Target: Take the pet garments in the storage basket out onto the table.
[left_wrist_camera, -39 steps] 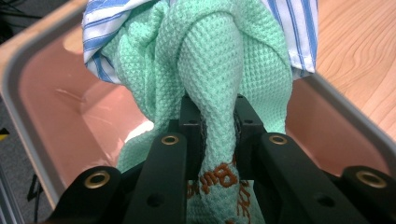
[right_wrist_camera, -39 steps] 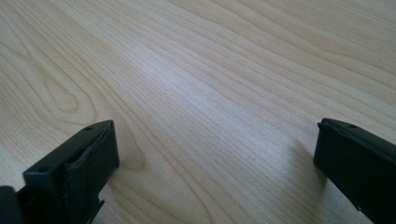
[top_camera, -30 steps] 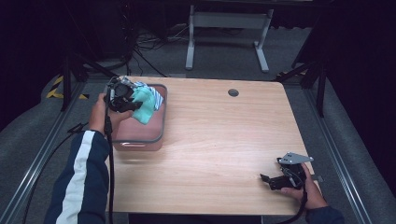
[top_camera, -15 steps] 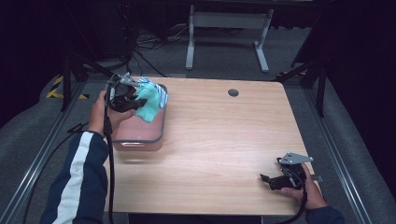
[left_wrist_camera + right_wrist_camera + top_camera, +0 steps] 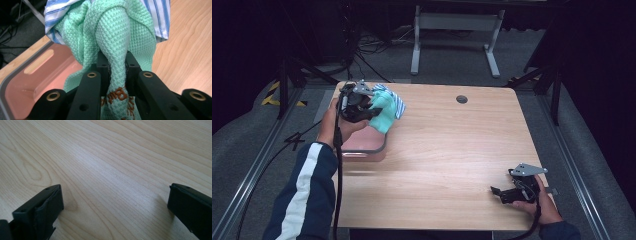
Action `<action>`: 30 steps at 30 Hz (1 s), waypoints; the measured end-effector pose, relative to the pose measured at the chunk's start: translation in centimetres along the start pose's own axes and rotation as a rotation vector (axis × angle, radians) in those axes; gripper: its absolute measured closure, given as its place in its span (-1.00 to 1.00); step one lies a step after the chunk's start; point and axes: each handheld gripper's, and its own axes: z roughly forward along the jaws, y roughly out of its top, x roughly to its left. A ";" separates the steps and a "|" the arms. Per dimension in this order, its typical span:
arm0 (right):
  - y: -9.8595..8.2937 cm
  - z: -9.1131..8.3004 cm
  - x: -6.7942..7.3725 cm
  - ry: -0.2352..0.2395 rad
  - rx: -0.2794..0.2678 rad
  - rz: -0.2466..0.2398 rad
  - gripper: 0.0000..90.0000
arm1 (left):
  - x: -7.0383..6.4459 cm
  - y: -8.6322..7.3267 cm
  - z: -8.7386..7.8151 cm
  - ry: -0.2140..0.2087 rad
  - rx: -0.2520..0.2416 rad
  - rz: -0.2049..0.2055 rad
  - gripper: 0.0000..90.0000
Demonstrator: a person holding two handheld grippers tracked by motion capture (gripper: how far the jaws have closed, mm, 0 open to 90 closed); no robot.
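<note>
At the moment of inspection the left tongs (image 5: 117, 71) were clamped on a bunched fold of the green waffle-weave cloth (image 5: 112, 35), the two jaws pressed close with only the fabric between them. The left gripper view showed brown lettering on the cloth just below the pinch; it was too crumpled to read. A blue-and-white striped cloth (image 5: 160, 17) hung with the green one, draped over its upper part; whether it was caught in the jaws or merely tangled could not be told.

In the high view the left tongs (image 5: 362, 107) held the bundle (image 5: 384, 110) aloft above the far end of the pink bin (image 5: 362, 145), which stood at the left edge of the bench (image 5: 452, 150). The visible part of the bin interior (image 5: 30, 82) was bare.

The right tongs (image 5: 504, 194) lay low over the near right corner of the bench, well apart from the bin. Its jaws stood wide apart with nothing between them but bare wood (image 5: 112, 180).

Judgement: the step in hand was the lifting of the cloths out of the bin. The next move would call for carrying the bundle rightward over open bench and lowering it there. The striped cloth, if only tangled, could slip off on the way.
</note>
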 end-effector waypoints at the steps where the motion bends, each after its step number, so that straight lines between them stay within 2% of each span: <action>1: 0.0 0.0 0.0 0.000 0.000 0.000 -0.99 | 0.0 0.0 0.0 0.000 0.000 0.000 0.76; 6: 0.0 0.0 0.0 0.000 0.000 0.000 -0.99 | -1.1 0.7 1.3 -0.020 0.013 0.022 0.76; 13: 0.0 0.0 0.0 0.000 0.000 0.000 -0.99 | -2.9 2.4 2.8 -0.060 0.025 0.081 0.76; 30: 0.0 0.0 0.0 0.000 0.000 0.000 -0.99 | -6.4 4.2 6.2 -0.155 0.044 0.140 0.76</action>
